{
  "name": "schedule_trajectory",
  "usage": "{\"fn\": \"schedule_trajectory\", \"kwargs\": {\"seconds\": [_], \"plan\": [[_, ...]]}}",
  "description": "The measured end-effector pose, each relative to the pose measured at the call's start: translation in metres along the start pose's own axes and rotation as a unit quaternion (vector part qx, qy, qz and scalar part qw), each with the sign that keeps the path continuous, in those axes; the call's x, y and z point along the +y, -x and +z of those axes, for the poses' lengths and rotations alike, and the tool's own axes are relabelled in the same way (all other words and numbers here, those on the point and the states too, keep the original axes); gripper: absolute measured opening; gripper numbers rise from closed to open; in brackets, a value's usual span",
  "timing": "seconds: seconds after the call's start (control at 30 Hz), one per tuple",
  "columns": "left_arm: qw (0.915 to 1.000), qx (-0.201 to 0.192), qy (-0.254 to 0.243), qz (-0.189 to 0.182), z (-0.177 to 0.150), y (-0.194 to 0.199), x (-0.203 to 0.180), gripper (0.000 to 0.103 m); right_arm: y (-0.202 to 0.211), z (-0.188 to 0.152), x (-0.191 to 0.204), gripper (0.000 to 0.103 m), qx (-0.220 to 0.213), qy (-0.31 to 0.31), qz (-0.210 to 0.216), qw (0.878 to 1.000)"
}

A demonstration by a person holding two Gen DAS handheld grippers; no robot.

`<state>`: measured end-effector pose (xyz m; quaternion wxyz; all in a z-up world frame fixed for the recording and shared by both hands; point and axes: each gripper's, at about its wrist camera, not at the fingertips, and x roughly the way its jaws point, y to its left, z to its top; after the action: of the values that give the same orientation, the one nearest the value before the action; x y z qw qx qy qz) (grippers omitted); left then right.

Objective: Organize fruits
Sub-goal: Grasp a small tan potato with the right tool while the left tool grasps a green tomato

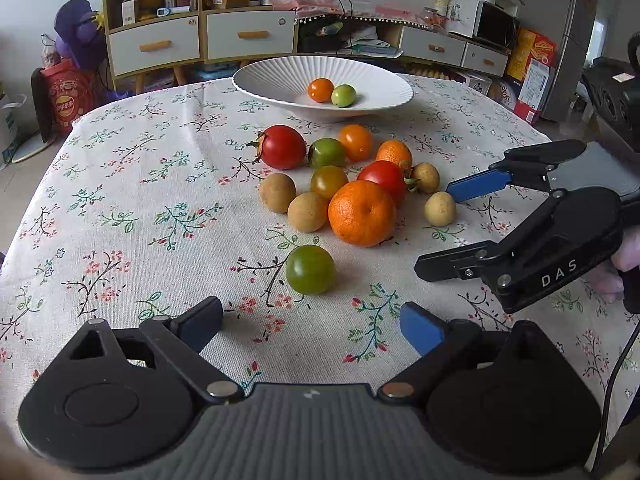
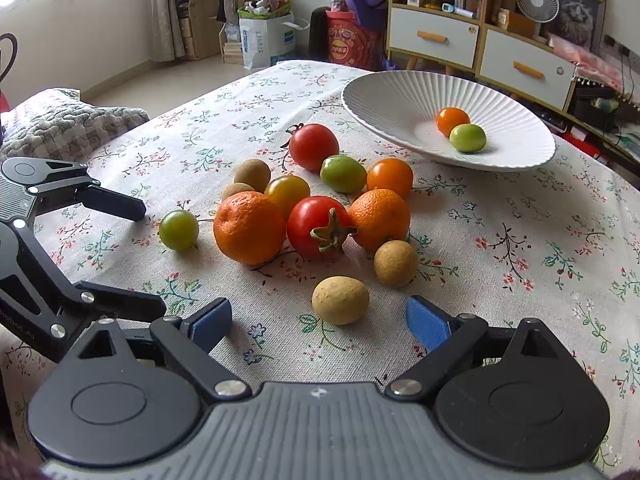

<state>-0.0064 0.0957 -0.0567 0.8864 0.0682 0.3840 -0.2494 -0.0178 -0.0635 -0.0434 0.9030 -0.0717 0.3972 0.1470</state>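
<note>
The jaws of both grippers stand wide apart and grasp nothing. The left gripper [image 1: 311, 323] hovers low over the flowered cloth of the bench [image 1: 120, 208], and a lone green tomato [image 1: 310, 269] lies just ahead of its tips, about centred on the gap but not between the pads. Beyond that fruit sits the main cluster: a big orange [image 1: 362, 213] nearest, a red tomato [image 1: 383, 178] touching it behind, pale brown round fruits [image 1: 308, 212] to the left of the orange, and a second red tomato [image 1: 282, 147] at the far left of the heap.

The right gripper [image 2: 319, 320] comes in from the other side of the heap. A pale yellow-brown fruit [image 2: 340, 300] lies just in front of its tips, close to the middle of the gap, with both pads clear of it. A similar brown fruit [image 2: 396, 263] rests near it to the right, apart from it.

At the far edge of the bench stands a white ribbed bowl [image 1: 280, 76], well apart from both grippers. It holds a small orange tomato [image 1: 320, 89] and a small green one [image 1: 343, 95], touching each other
</note>
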Motion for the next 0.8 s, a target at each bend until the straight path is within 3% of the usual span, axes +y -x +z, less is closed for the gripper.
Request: {"fn": "schedule_trajectory", "kwargs": {"seconds": [0.27, 0.8], "plan": [[0.9996, -0.013, 0.025, -0.01, 0.008, -0.004, 0.002, 0.067, 0.003, 0.003, -0.005, 0.063, -0.012, -0.007, 0.002, 1.0], [0.9989, -0.014, 0.04, -0.021, 0.015, -0.007, 0.002, 0.04, 0.004, 0.006, -0.006, 0.035, -0.014, -0.009, 0.002, 1.0]]}}
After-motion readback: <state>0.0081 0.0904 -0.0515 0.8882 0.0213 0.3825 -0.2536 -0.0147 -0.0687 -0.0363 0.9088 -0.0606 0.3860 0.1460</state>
